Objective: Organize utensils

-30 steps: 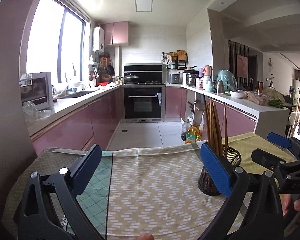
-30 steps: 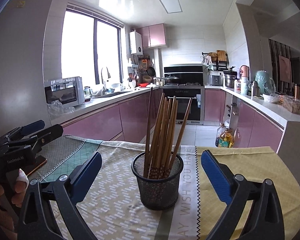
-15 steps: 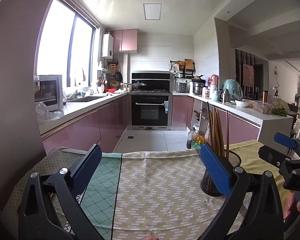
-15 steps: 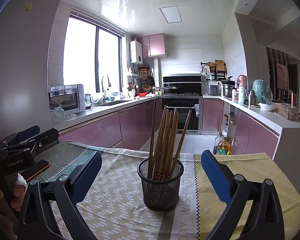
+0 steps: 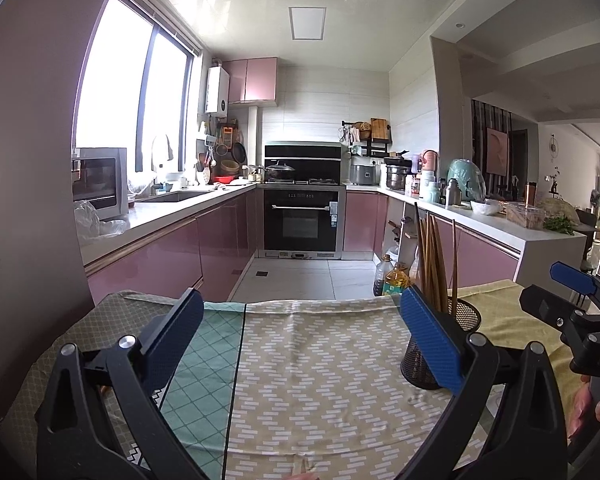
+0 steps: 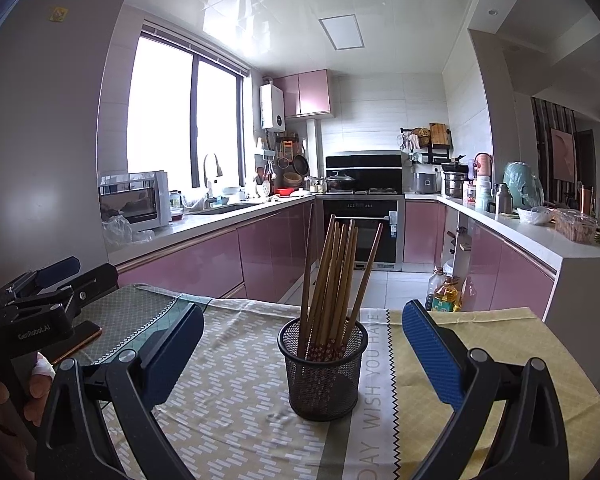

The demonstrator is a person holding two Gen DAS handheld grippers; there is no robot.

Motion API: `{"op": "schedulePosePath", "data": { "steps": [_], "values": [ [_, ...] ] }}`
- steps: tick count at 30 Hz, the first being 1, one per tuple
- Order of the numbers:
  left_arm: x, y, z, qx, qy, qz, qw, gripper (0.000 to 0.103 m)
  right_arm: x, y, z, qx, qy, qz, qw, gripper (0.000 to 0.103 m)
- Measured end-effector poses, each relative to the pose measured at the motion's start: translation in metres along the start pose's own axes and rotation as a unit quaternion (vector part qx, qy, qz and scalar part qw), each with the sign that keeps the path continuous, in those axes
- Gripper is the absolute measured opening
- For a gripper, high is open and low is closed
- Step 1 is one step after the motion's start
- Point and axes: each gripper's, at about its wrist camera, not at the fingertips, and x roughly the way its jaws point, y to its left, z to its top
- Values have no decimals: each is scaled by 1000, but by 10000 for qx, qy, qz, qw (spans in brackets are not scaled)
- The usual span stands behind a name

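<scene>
A black mesh holder [image 6: 323, 364] stands upright on the cloth-covered table [image 6: 236, 408], with several wooden chopsticks [image 6: 334, 276] standing in it. My right gripper [image 6: 302, 350] is open and empty, its blue pads on either side of the holder and a little nearer than it. My left gripper [image 5: 300, 338] is open and empty over the patterned cloth. In the left wrist view the holder [image 5: 460, 320] sits partly hidden behind the right pad [image 5: 430, 336], and the chopsticks [image 5: 432, 264] rise above it.
A phone [image 6: 78, 342] lies on the cloth at the left, under the left gripper. Beyond the table's far edge is the kitchen floor, with oil bottles [image 6: 444, 292] by the pink cabinets [image 6: 204, 264]. The oven [image 5: 302, 224] is at the back.
Both wrist views have tilted upward and pulled back slightly, showing more ceiling. The holder and chopsticks have not moved. Both grippers stay open.
</scene>
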Motion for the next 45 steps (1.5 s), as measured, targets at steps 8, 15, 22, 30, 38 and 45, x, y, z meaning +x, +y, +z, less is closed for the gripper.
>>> {"op": "schedulePosePath", "data": {
  "steps": [8, 15, 22, 30, 38, 45],
  "values": [
    [-1, -1, -1, 50, -3, -3, 10000, 97, 0, 1, 0, 8, -7, 9, 10000, 96],
    [-1, -1, -1, 47, 4, -10, 10000, 97, -1, 1, 0, 12, -11, 10, 10000, 96],
    [-1, -1, -1, 51, 9, -16, 10000, 97, -3, 2, 1, -10, -7, 18, 10000, 96],
    [-1, -2, -1, 52, 12, -15, 10000, 97, -2, 1, 1, -8, 15, 9, 10000, 96],
    [-1, -1, -2, 56, 16, -18, 10000, 97, -2, 0, 1, 5, 14, 7, 10000, 96],
    [-2, -2, -3, 55, 22, -24, 10000, 97, -2, 0, 1, 8, 15, -8, 10000, 96]
  ]
}}
